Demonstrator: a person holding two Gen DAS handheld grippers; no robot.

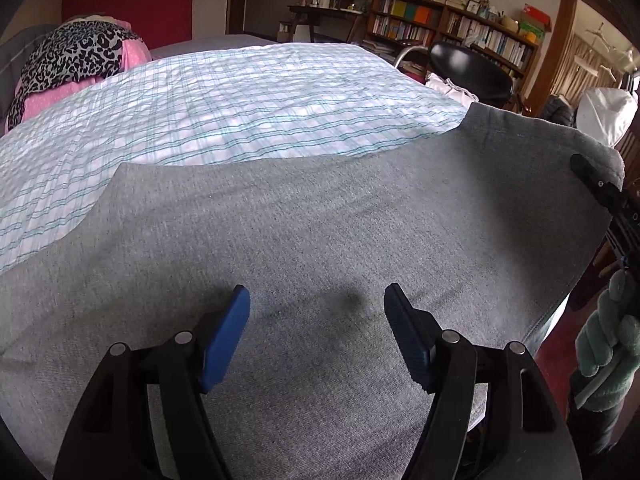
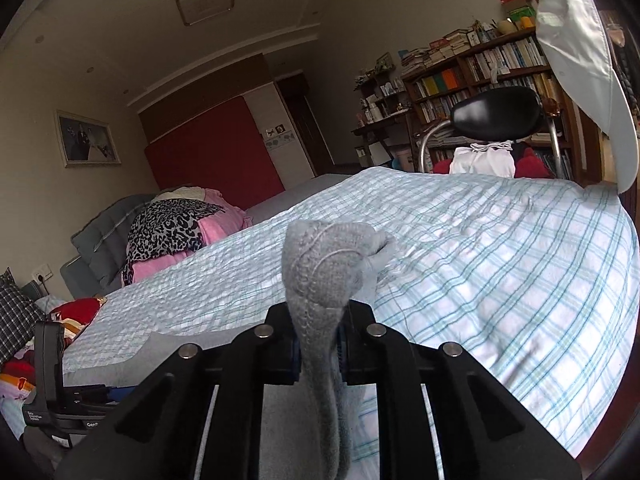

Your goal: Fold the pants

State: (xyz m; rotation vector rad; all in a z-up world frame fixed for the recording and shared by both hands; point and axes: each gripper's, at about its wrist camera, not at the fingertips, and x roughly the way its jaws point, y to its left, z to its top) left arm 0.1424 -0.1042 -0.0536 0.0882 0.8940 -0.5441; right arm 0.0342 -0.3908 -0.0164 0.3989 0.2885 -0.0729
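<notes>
Grey pants (image 1: 320,220) lie spread across the near part of the bed (image 1: 240,108). My left gripper (image 1: 316,316) hovers just above the cloth, its blue pads (image 1: 226,340) wide apart with nothing between them. In the right wrist view my right gripper (image 2: 320,344) is shut on a bunched edge of the grey pants (image 2: 328,264), which sticks up past the fingers, lifted off the checked sheet (image 2: 480,260). In the left wrist view a black fingertip of the right gripper (image 1: 592,176) lies on the pants' far right corner.
A pile of leopard-print and pink clothes (image 1: 72,64) lies at the bed's far left. A black chair (image 1: 472,68) with white cloth on it and a bookshelf (image 1: 452,24) stand beyond the bed. A hand in a green glove (image 1: 608,344) is at the right edge.
</notes>
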